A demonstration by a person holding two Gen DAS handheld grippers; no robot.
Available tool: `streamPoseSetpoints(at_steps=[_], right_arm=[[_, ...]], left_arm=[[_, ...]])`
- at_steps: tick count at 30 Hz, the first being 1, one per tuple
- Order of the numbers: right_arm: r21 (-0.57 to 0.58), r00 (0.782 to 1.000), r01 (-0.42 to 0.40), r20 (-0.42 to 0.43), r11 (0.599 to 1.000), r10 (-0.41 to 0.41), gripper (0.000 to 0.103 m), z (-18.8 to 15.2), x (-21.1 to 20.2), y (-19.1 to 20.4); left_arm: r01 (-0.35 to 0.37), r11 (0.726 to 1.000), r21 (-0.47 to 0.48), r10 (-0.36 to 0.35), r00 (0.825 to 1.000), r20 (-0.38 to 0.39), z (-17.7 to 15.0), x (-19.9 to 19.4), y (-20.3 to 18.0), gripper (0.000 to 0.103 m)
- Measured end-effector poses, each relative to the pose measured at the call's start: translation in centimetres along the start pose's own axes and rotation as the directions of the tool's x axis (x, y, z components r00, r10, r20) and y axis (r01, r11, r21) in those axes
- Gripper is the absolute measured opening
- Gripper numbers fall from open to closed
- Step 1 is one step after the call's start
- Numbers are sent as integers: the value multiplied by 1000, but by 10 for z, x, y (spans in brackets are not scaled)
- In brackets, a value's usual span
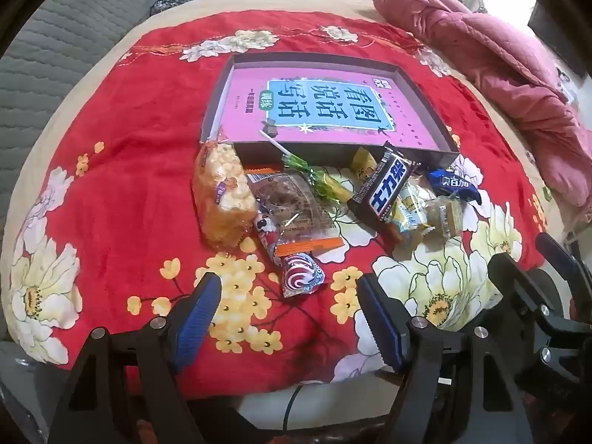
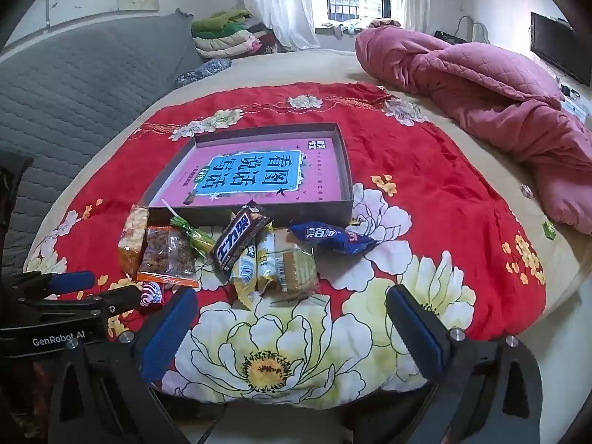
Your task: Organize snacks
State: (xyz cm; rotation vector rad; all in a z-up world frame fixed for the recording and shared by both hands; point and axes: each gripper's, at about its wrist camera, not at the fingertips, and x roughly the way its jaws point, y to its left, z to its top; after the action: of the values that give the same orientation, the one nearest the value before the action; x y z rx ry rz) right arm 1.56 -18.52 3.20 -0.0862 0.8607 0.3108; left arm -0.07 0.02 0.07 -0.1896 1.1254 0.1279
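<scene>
A shallow dark box (image 1: 407, 85) (image 2: 346, 170) with a pink book cover inside lies on a red flowered cloth (image 1: 129, 140) (image 2: 425, 170). Several snacks lie in a pile in front of it: a puffed rice bar (image 1: 222, 196) (image 2: 133, 236), an orange-edged cake pack (image 1: 296, 211) (image 2: 166, 255), a green lollipop (image 1: 314, 181) (image 2: 192, 235), a black chocolate bar (image 1: 384, 188) (image 2: 240, 240), a blue wrapper (image 1: 455, 183) (image 2: 333, 238), yellow packs (image 2: 273, 262) and a swirl candy (image 1: 299, 273) (image 2: 151, 292). My left gripper (image 1: 288, 318) is open just short of the swirl candy. My right gripper (image 2: 292, 329) is open, empty, short of the pile.
A pink quilt (image 1: 499, 55) (image 2: 499, 92) is bunched at the right on the bed. A grey quilted cushion (image 1: 66, 48) (image 2: 81, 85) runs along the left. Folded clothes (image 2: 229, 37) and a window are at the back. The right gripper's body (image 1: 547, 296) shows at the left view's right edge.
</scene>
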Motion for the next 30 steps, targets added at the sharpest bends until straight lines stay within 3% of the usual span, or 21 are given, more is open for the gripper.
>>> streamPoseSetpoints(at_steps=[10, 30], right_arm=[[-6, 1000, -1, -10, 1000, 1, 102, 0, 3, -2], [-15, 1000, 4, -13, 1000, -4, 102, -2, 3, 3]], left_arm=[[-47, 999, 12, 46, 999, 23, 3, -7, 0, 77], [-43, 999, 11, 43, 999, 13, 0, -4, -1, 77]])
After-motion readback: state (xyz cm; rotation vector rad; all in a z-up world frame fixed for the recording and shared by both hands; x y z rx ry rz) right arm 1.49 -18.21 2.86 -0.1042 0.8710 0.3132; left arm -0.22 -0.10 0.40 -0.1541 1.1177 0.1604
